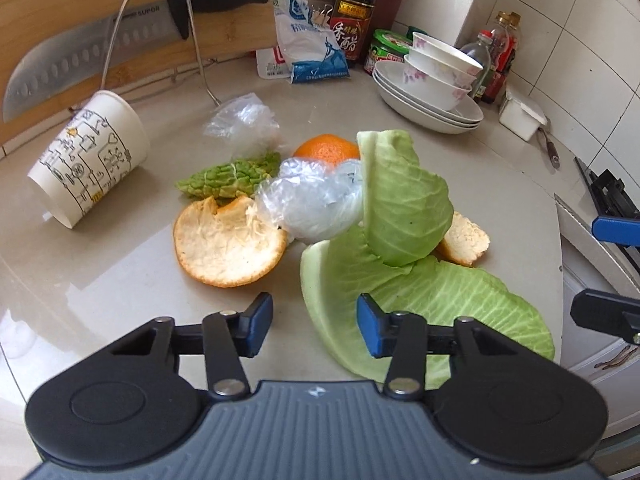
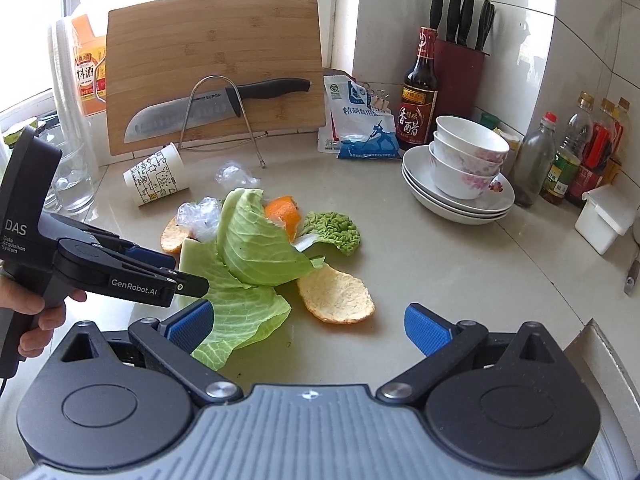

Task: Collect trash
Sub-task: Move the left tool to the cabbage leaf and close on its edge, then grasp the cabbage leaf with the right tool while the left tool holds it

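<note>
A heap of scraps lies on the counter: a flat cabbage leaf, a curled cabbage leaf on top, crumpled plastic wrap, a cupped orange peel and a crinkled green leaf. A tipped paper cup rests at the left. My left gripper hangs over the flat leaf's pale stem edge; the stem lies between the pads, but the left pad stands clear of it. My right gripper is open just short of another orange peel, with the flat leaf by its left finger.
A knife sits in a wire rack against a cutting board. Stacked bowls on plates, a dark sauce bottle, a salt bag and a white box stand behind and right. The counter edge runs at the right.
</note>
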`<state>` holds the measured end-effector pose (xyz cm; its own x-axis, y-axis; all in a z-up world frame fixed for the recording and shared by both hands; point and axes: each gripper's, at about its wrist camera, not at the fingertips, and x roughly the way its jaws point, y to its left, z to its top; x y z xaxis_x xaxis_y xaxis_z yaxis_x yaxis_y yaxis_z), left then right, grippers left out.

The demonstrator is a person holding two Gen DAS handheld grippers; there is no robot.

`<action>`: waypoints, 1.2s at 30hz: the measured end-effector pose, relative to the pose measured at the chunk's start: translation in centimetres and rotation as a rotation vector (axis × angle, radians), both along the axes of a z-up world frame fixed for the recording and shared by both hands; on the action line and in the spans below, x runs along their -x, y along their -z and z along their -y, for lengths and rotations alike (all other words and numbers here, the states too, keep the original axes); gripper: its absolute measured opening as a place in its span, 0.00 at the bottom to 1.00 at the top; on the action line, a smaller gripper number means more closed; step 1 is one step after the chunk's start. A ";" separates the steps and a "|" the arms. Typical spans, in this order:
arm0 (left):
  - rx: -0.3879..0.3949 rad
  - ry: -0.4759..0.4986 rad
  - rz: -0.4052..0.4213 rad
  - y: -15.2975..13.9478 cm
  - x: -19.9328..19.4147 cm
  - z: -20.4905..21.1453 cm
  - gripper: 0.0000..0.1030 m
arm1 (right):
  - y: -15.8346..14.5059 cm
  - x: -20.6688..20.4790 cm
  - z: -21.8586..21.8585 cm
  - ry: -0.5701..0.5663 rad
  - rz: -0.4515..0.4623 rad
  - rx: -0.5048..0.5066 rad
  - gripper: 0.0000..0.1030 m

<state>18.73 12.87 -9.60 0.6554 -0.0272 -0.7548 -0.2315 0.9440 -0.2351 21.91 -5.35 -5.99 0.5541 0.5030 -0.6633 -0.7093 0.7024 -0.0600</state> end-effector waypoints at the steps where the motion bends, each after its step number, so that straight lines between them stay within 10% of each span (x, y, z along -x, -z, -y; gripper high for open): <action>1: 0.004 0.002 0.006 0.1 -0.1 -0.1 0.41 | 0.1 -0.2 -0.1 0.003 -0.002 0.001 1.00; 18: 0.069 0.042 0.034 -0.9 0.3 -0.2 0.08 | 2.1 -4.1 -0.7 -0.001 -0.004 0.032 1.00; 36: 0.006 0.010 0.035 -5.0 2.3 -0.5 0.07 | 4.6 -8.5 -2.2 -0.122 -0.064 0.042 0.92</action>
